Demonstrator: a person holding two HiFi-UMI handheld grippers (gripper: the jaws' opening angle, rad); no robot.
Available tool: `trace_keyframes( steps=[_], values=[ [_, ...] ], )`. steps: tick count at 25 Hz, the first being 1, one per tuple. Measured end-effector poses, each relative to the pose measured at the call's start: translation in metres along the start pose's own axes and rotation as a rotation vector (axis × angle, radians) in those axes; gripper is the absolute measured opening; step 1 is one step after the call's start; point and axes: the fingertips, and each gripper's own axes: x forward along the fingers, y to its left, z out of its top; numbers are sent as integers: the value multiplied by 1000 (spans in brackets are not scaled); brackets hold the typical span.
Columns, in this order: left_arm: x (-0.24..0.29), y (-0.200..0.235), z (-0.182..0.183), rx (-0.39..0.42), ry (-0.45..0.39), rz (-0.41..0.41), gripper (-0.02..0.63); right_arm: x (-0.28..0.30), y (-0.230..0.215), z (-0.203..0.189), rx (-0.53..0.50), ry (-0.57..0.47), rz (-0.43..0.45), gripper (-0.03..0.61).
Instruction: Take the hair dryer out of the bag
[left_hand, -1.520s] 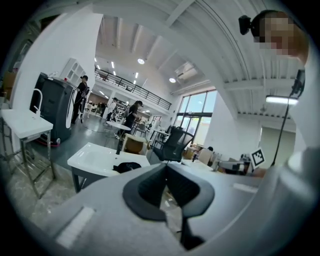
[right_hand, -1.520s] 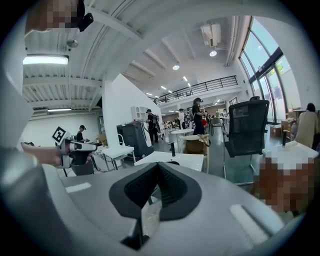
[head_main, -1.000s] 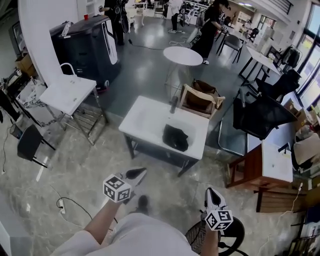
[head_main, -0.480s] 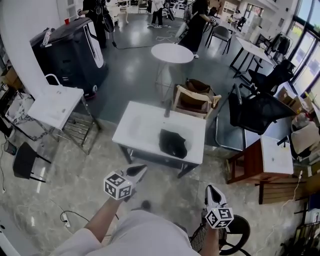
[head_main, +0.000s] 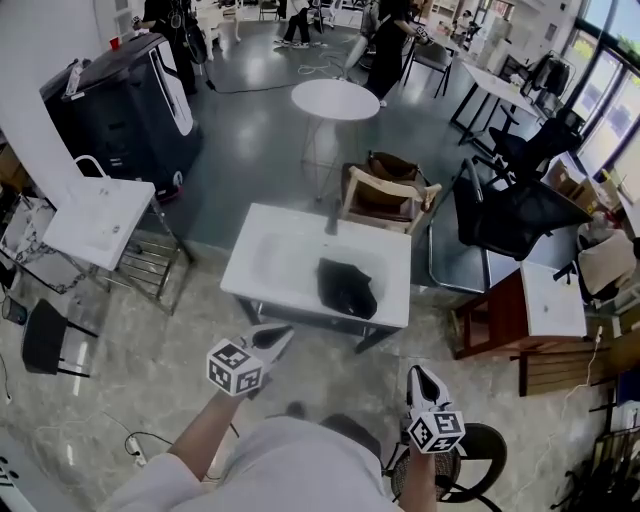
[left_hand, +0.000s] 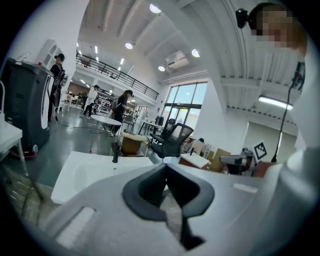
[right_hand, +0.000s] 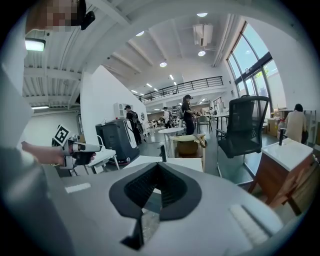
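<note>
A black bag (head_main: 347, 288) lies on the white washbasin table (head_main: 270, 265), right of the sunken bowl. No hair dryer shows outside it. My left gripper (head_main: 276, 341) is held in front of the table's near edge, jaws shut and empty. My right gripper (head_main: 418, 380) is lower and to the right, also shut and empty, well short of the table. In the left gripper view the white table (left_hand: 87, 170) lies ahead past the closed jaws. In the right gripper view the table (right_hand: 172, 162) shows ahead and the left gripper (right_hand: 80, 148) is at the left.
A black tap (head_main: 331, 217) stands at the table's far edge. A wooden chair with a brown bag (head_main: 385, 198) is behind it, a black office chair (head_main: 510, 215) to the right, a wooden basin cabinet (head_main: 535, 318) at right. Another white basin stand (head_main: 95, 220) stands left. A stool (head_main: 470, 455) is by my right side.
The table with the black bag has come closer and sits a little lower-left in the head view as I walk toward it. Both grippers stayed shut.
</note>
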Motion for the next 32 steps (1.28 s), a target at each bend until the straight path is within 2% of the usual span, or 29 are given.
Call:
trace_keyframes(
  steps=[11,32],
  values=[
    [33,2,-13,-41,39,-26,-2,16,-18,-1,-1,39,-5,5],
    [144,58,32,-92,40,128,-2,158,-115,51,-31,70,165,5]
  ],
)
